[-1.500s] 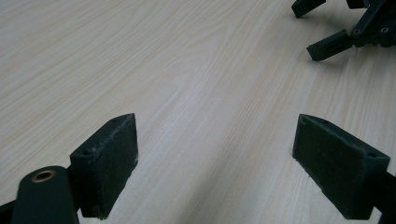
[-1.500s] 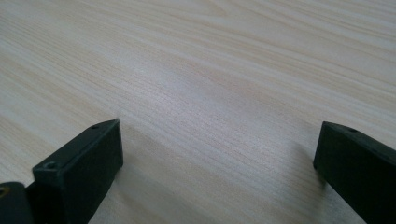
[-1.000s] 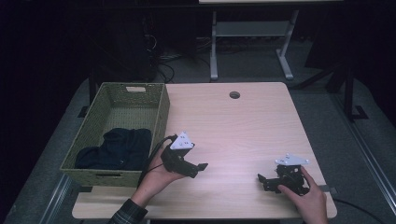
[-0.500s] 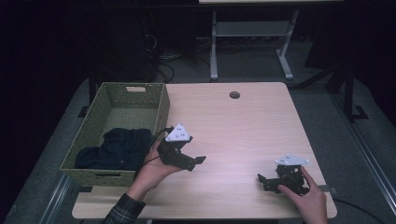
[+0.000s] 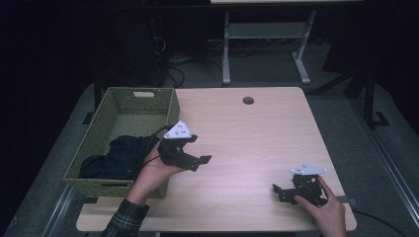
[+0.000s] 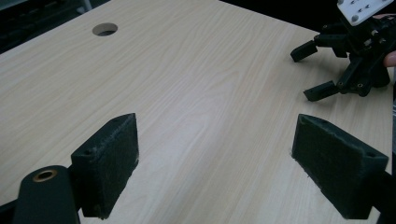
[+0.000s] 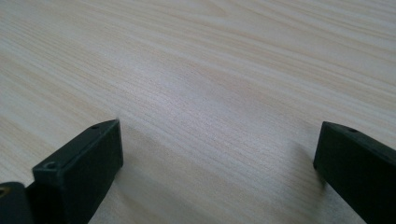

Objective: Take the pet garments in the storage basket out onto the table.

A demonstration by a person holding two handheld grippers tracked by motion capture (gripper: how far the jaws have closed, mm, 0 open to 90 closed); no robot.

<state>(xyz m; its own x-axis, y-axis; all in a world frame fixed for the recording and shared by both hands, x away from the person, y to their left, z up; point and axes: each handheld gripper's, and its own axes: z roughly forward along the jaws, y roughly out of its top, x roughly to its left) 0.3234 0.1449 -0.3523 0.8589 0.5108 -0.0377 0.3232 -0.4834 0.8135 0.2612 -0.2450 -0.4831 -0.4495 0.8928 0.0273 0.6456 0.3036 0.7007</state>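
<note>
Black two-jaw tools (image 5: 197, 160), grey triangular top plates, plaid left sleeve (image 5: 126, 219).

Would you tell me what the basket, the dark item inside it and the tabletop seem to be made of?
The basket looks like woven fibre or wicker, matt olive green, with a visible weave. The dark item seems to be soft cloth, since it lies crumpled in folds. The tabletop shows pale wood grain with a smooth finish, possibly laminate.

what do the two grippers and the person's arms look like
Both grippers are black, angular frames with two blocky jaws faced in dark pads, as the gripper views show. The left gripper and the right gripper each carry a pale grey three-cornered plate dotted with small holes. A black cable trails from the left one toward the basket. The left arm wears a dark plaid sleeve; the right hand shows no sleeve.
</note>
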